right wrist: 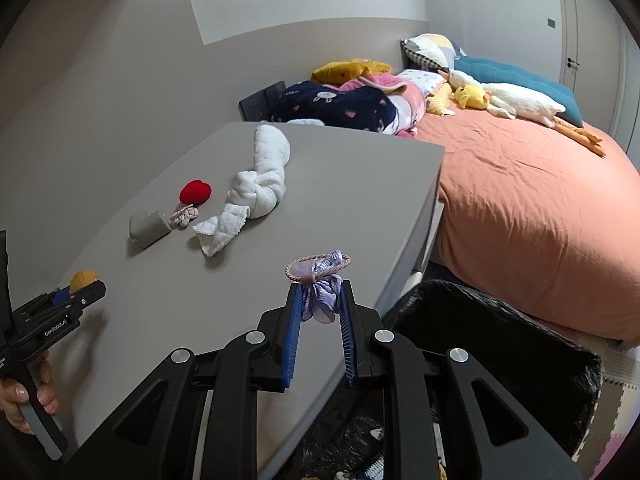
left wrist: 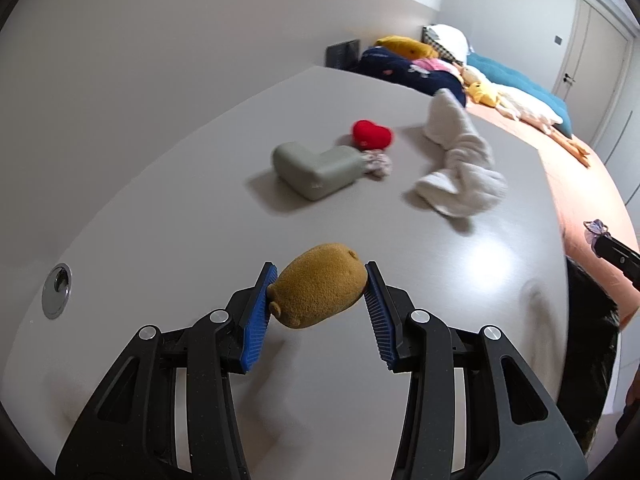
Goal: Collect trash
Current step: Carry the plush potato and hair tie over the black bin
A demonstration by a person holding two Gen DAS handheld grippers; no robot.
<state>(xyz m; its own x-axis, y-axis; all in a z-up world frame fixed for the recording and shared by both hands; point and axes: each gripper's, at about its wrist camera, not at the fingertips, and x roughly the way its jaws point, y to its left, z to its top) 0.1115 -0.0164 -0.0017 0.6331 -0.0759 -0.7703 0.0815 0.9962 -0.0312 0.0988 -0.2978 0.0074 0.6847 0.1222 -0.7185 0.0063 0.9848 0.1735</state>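
My left gripper (left wrist: 320,286) is shut on a fuzzy brown kiwi-like toy (left wrist: 320,284), held a little above the grey table (left wrist: 160,220); it also shows as a yellow-brown lump, the toy (right wrist: 83,280), at the left in the right wrist view. My right gripper (right wrist: 320,300) is shut on a purple bow hair tie (right wrist: 320,296), held over the table's near edge beside a black-lined bin (right wrist: 500,352). On the table lie a red heart plush (left wrist: 372,134), a grey-green L-shaped block (left wrist: 316,168), a small floral scrunchie (left wrist: 376,162) and a twisted white towel (left wrist: 460,160).
A bed with an orange cover (right wrist: 540,220) stands right of the table, piled with pillows and plush toys. A metal cable grommet (left wrist: 58,290) sits in the tabletop at left. A hand (right wrist: 24,392) holds the left gripper's handle. The bin (left wrist: 588,340) is beyond the table's right edge.
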